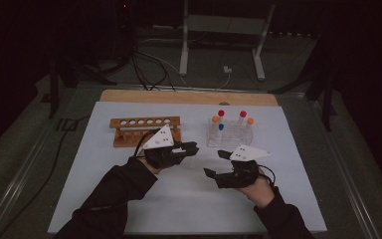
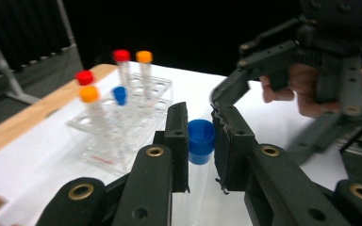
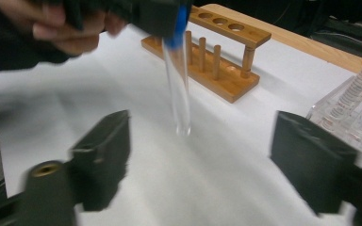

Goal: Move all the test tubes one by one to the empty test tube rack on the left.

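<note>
Dark surroundings frame a white sheet [image 1: 129,199] spread over a wooden tabletop, with cables and metal stand legs on the floor beyond. The left gripper [image 2: 200,141] is clenched on a clear plastic test tube with a blue screw cap [image 2: 201,140], its pads pressing just under the cap; the tube hangs over the sheet, its rounded bottom free in the air in the right gripper view [image 3: 179,94]. The right gripper [image 3: 200,160] stands released, jaws spread wide with nothing between them, close to the tube but not touching it.

The step in hand looks like carrying this tube to the long wooden rack with a row of round holes [image 1: 145,130], which stands empty just beyond the left hand. To do it well, the tube should be brought upright first, its tip centred above one hole, then lowered straight so the glassy wall does not catch the rim; the grip should loosen only once the tube sits.

The open right jaws lie near the tube's path and would best stay back. A clear plastic rack [image 1: 230,135] with red-, orange- and blue-capped tubes stands to the right, apart from the wooden rack and out of the way.
</note>
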A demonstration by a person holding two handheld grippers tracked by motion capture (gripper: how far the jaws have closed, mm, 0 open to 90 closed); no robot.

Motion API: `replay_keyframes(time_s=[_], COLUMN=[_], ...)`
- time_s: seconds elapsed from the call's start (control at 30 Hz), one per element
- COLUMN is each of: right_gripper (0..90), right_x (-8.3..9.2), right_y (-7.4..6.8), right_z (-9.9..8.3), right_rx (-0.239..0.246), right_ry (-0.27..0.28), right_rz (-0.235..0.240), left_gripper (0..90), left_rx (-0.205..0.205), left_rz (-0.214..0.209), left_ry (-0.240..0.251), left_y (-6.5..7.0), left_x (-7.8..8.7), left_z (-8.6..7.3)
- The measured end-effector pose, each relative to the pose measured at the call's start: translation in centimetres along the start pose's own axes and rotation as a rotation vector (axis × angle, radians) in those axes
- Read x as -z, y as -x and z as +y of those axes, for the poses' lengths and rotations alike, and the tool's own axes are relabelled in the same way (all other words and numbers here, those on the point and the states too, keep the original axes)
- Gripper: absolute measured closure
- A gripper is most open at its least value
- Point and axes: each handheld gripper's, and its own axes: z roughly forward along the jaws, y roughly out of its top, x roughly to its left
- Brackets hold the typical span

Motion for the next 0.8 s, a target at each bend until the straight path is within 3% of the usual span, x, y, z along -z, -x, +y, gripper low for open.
replay_keyframes(time_s=[0.3,0.37,0.57,0.8], right_gripper=[2.4,0.6,0.0,0.0], right_x=[0.2,0.2,0.3,0.2], right_y=[0.2,0.3,0.5,0.4], right_z=[-0.1,-0.2,-0.2,-0.2], right_rx=[0.009,-0.013,-0.034,-0.007], right_ry=[0.026,0.047,0.06,0.045], right_rz=[0.055,0.074,0.066,0.044], left_gripper=[78.1,78.1,78.1,78.1], left_rx=[-0.009,-0.011,-0.014,-0.002], left_rz=[0.101,0.113,0.185,0.249], left_ry=[0.01,0.01,-0.004,0.003], left_y=[-2.7,-3.0,-5.0,-6.7], left_x=[2.0,2.1,2.6,2.8], left_z=[1.4,1.5,2.4,3.1])
